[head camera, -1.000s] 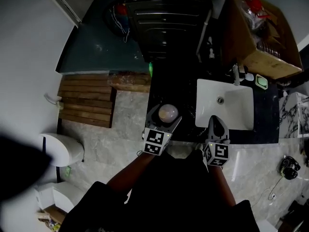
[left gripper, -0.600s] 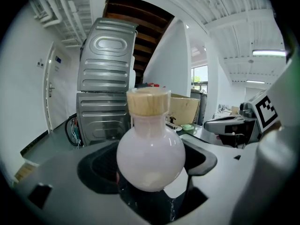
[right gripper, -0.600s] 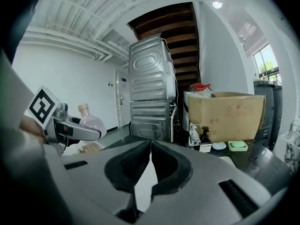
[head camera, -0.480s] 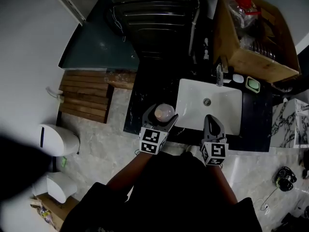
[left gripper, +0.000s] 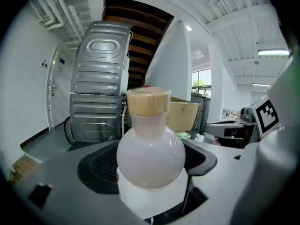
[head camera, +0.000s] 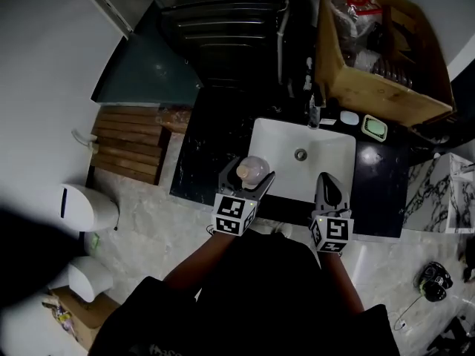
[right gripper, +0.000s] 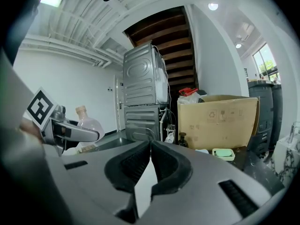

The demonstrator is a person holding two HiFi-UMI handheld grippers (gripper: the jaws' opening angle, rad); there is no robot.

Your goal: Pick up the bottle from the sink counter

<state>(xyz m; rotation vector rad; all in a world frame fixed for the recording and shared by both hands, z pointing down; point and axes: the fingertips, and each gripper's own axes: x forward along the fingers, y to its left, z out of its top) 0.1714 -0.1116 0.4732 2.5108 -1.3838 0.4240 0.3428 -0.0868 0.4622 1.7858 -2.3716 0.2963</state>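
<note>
One round pink cork-stoppered bottle (left gripper: 150,149) sat clamped in my left gripper (head camera: 249,176), at the sink's (head camera: 330,154) 8 o'clock edge. My right gripper (right gripper: 150,159), at 5 o'clock, had its jaws closed on nothing.

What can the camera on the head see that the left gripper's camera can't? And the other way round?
Only the head view shows the pale tiled floor and the person's arms. Only the left gripper view shows the bright window and a ceiling light. Both show the bottle held in the left gripper, the cardboard box and the grey machine.
</note>
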